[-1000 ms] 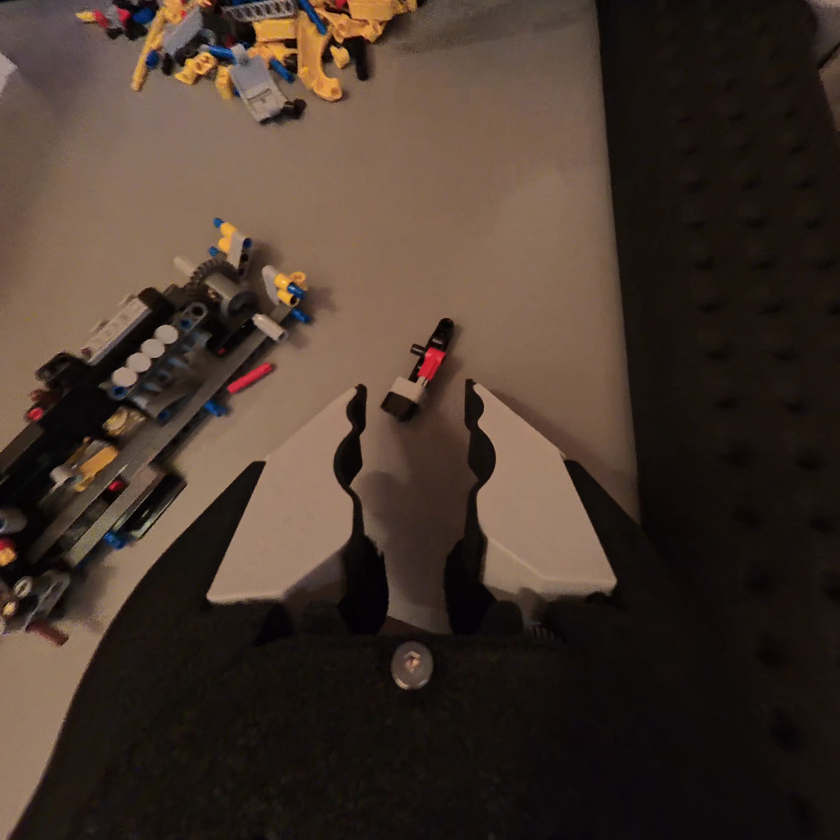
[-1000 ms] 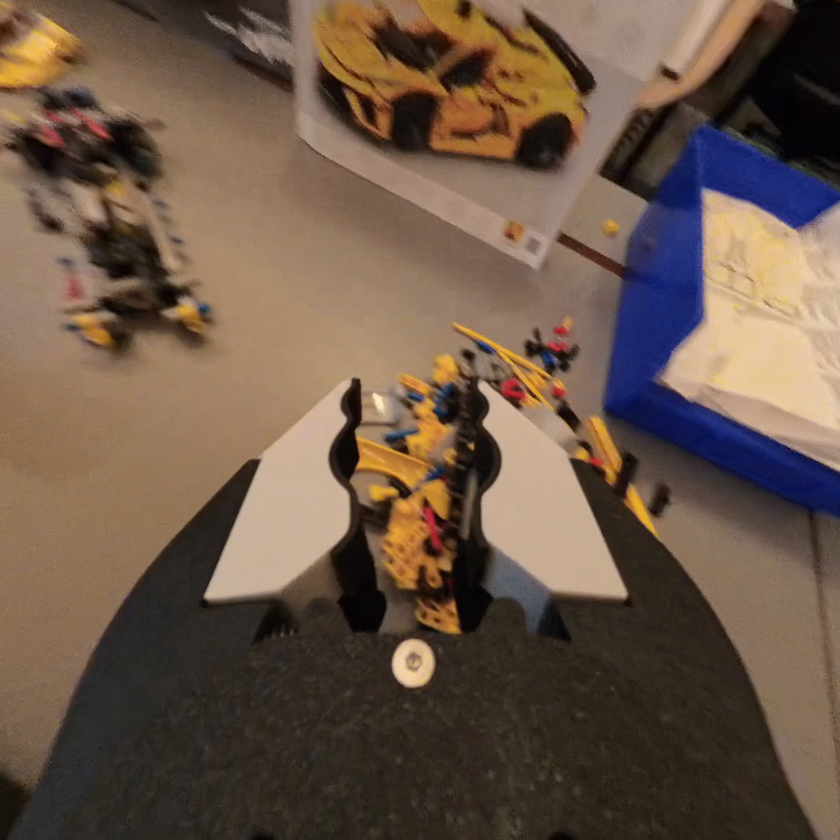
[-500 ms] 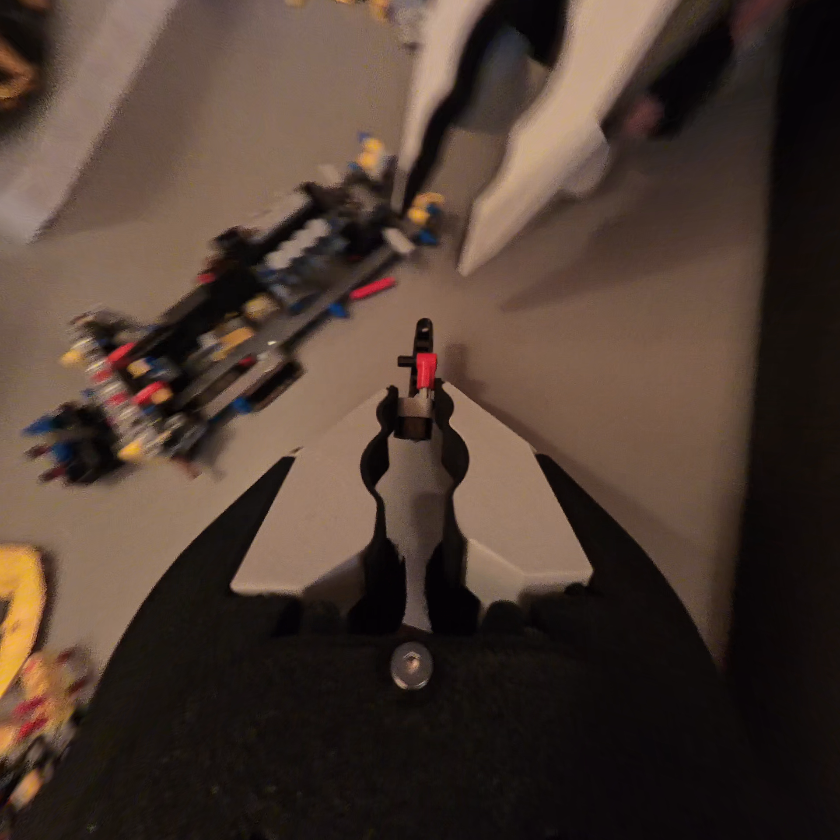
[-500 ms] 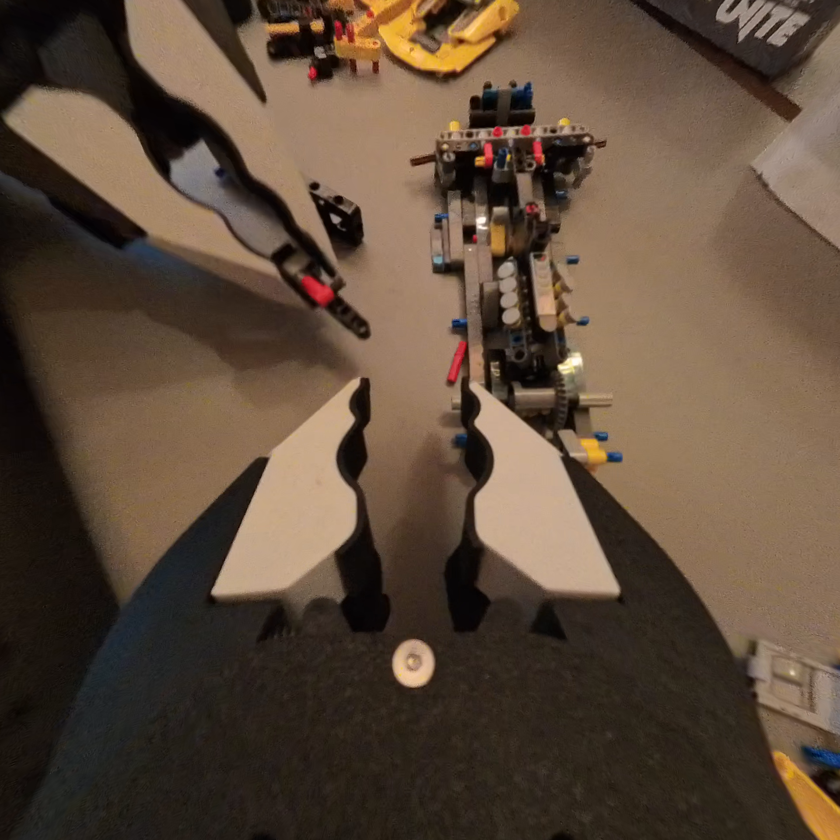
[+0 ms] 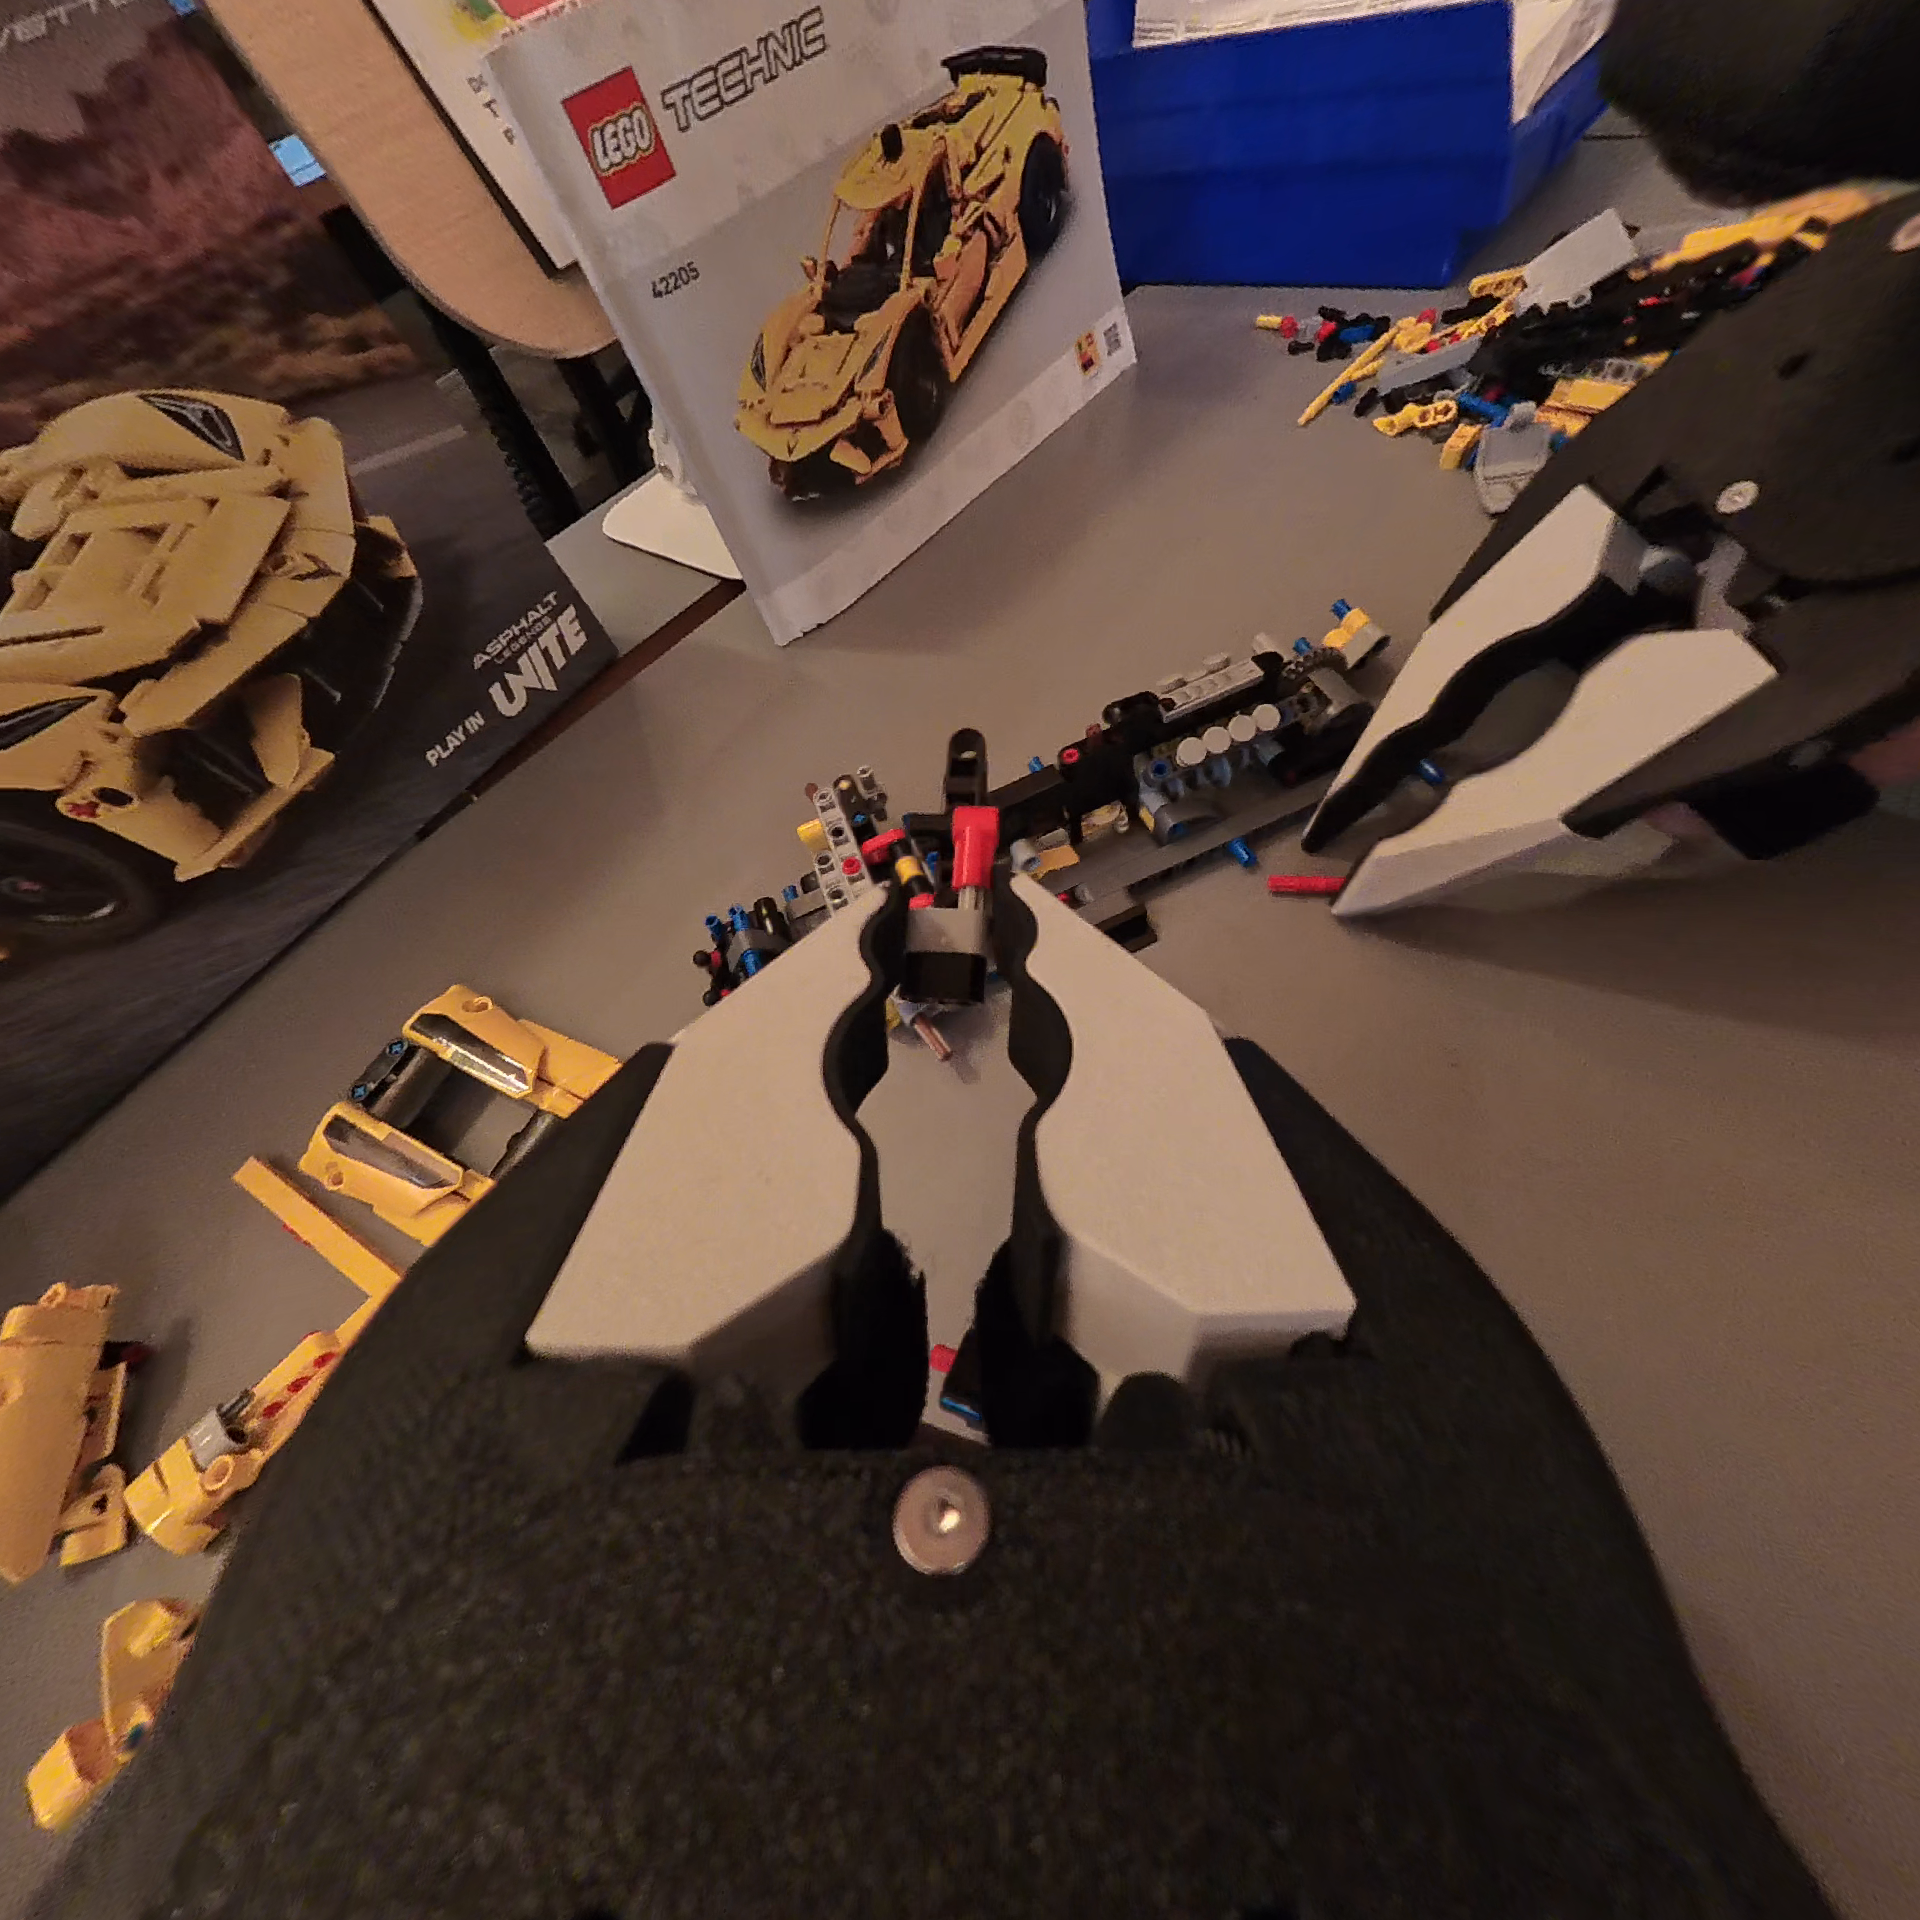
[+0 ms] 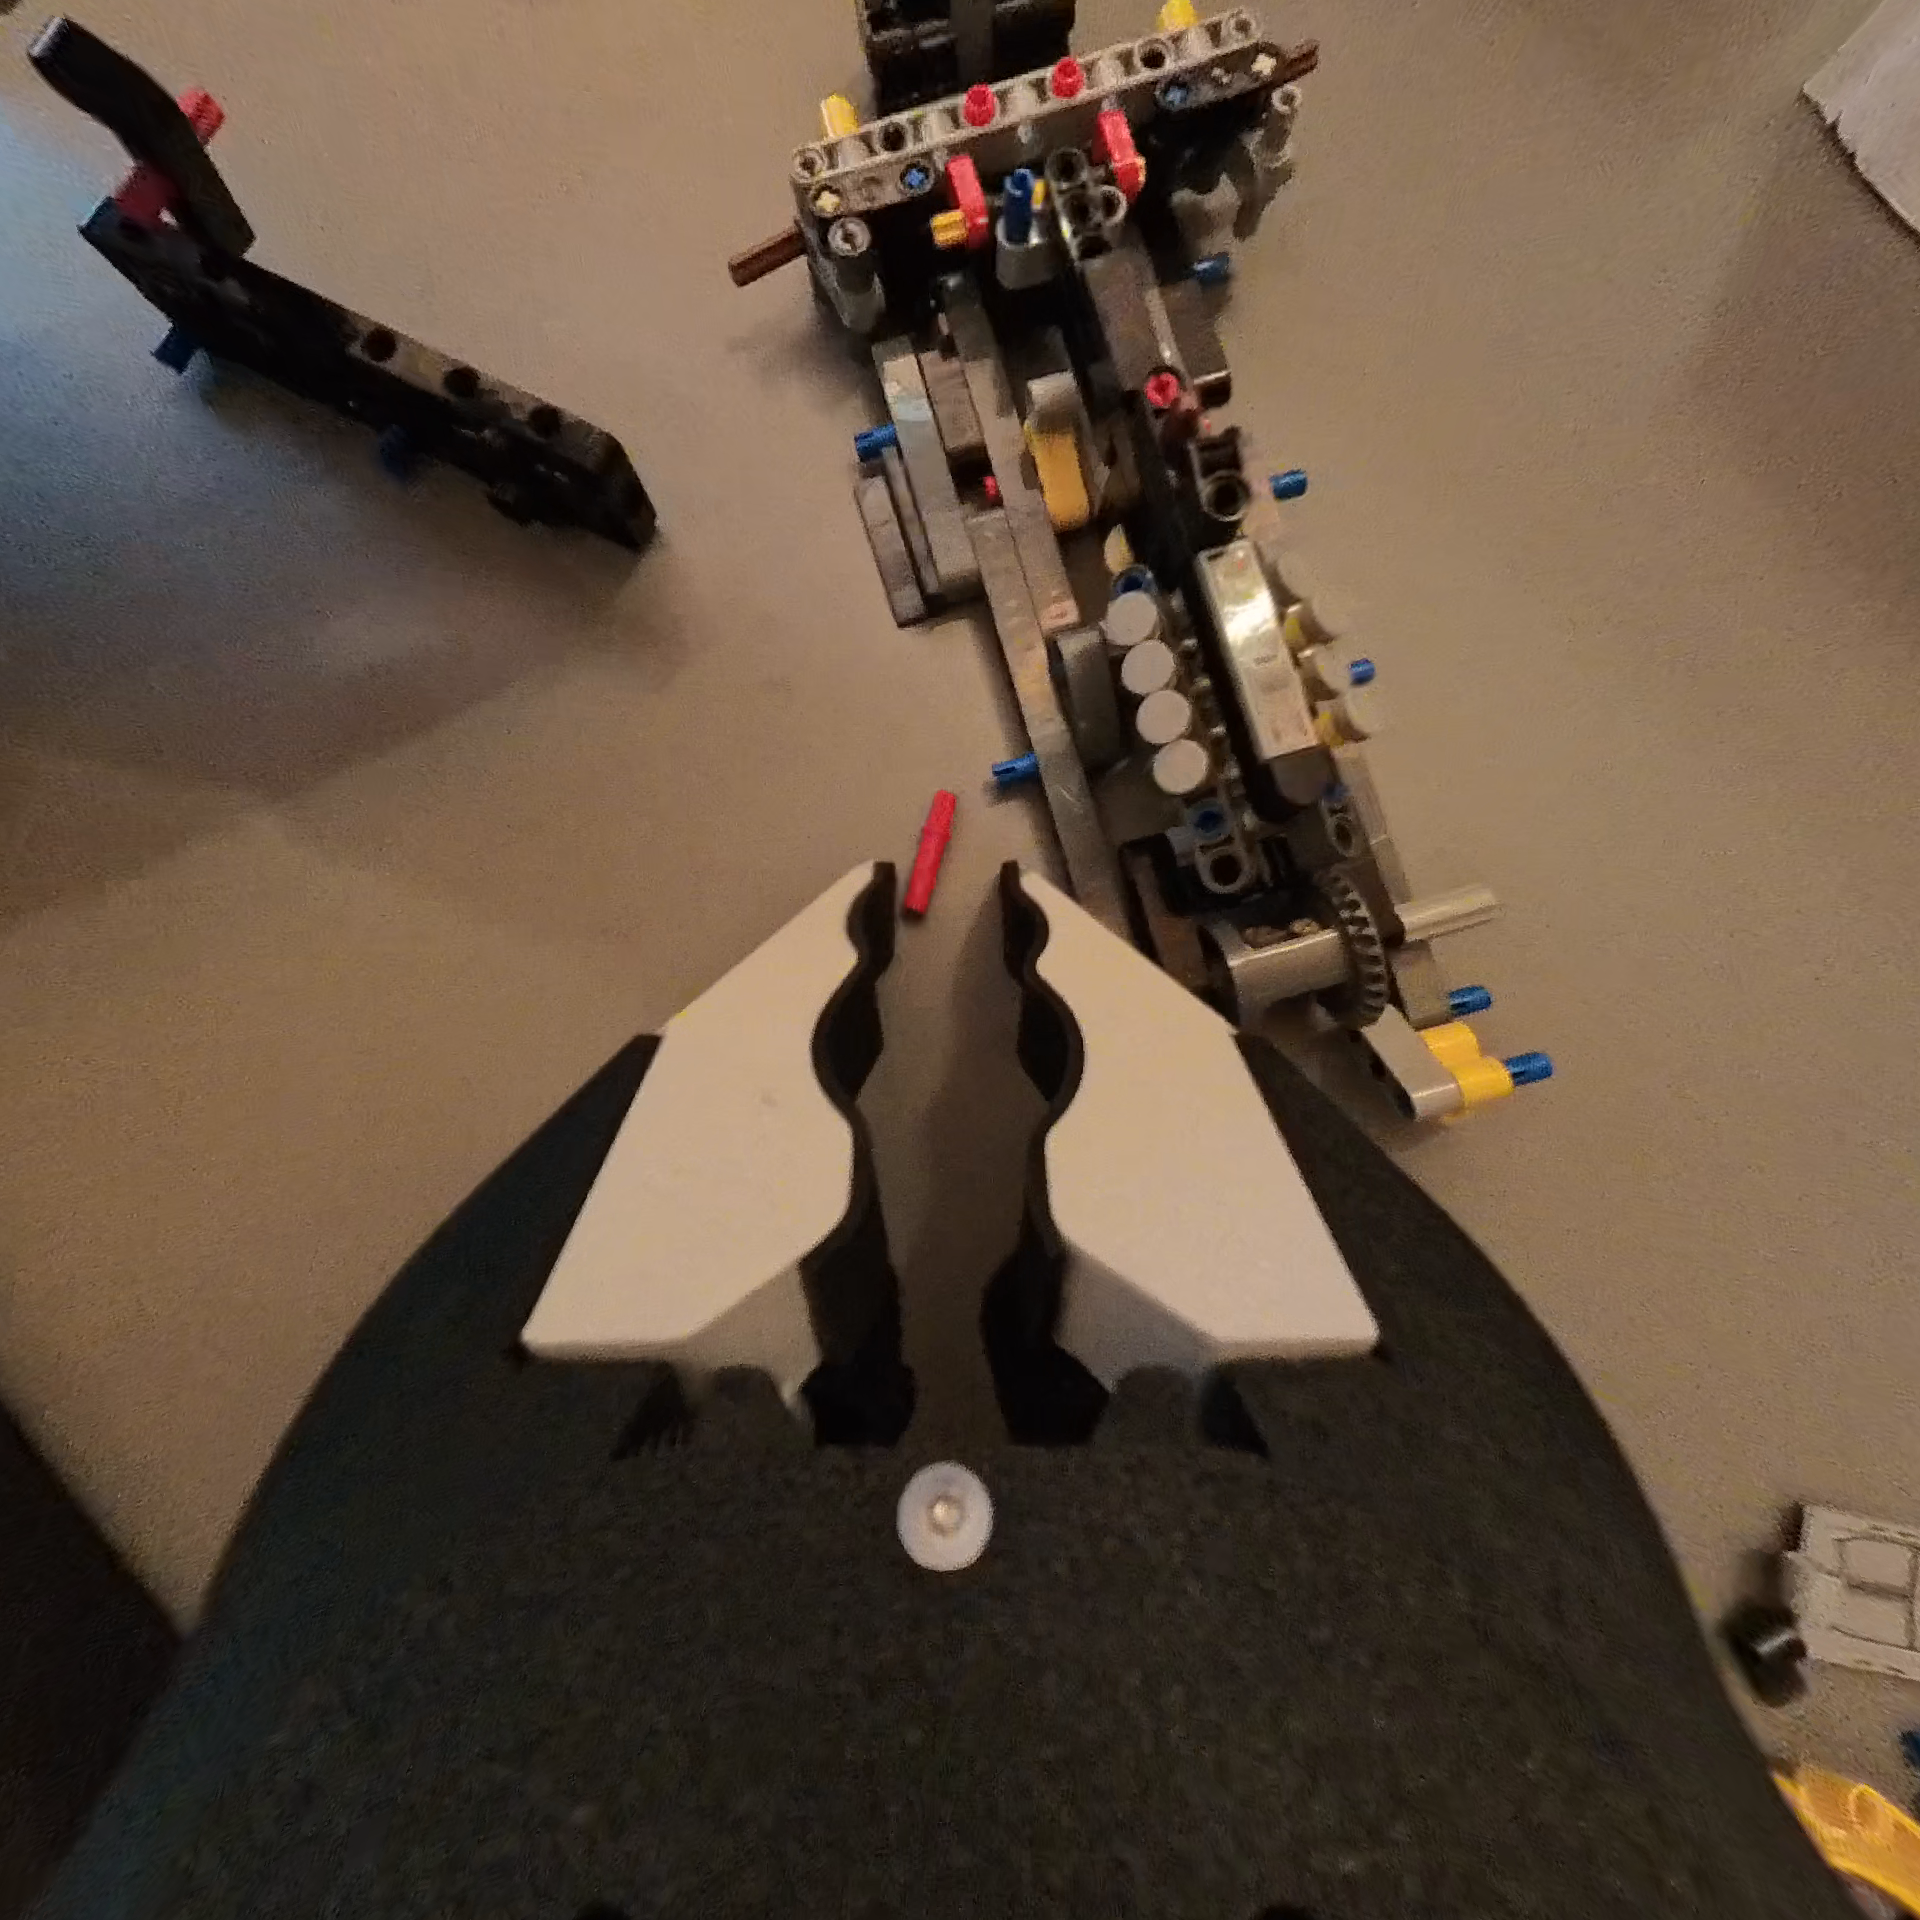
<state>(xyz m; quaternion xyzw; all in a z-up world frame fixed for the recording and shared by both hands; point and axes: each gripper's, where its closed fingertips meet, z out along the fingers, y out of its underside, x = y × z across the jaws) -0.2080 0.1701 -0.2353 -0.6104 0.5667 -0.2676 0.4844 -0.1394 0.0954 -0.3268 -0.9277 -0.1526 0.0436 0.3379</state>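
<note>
In the left wrist view my left gripper (image 5: 945,904) is shut on a small black, grey and red piece (image 5: 951,914) and holds it above the grey table, in front of a long, partly built chassis (image 5: 1195,769). My right gripper (image 5: 1330,873) shows at the right of that view, tips down by a loose red pin (image 5: 1304,884). In the right wrist view my right gripper (image 6: 945,878) is open and empty. The red pin (image 6: 928,852) lies on the table just at its fingertips, left of the chassis (image 6: 1143,623).
A black beam assembly (image 6: 364,353) lies left of the chassis. An instruction booklet (image 5: 862,312), a printed box (image 5: 208,623) and a blue bin (image 5: 1299,156) stand at the back. A pile of loose pieces (image 5: 1507,353) lies back right, and yellow body panels (image 5: 447,1112) lie front left.
My left gripper closed on the small piece and lifted it off the table. My right gripper swung from the loose pile to the chassis and moved close to the red pin.
</note>
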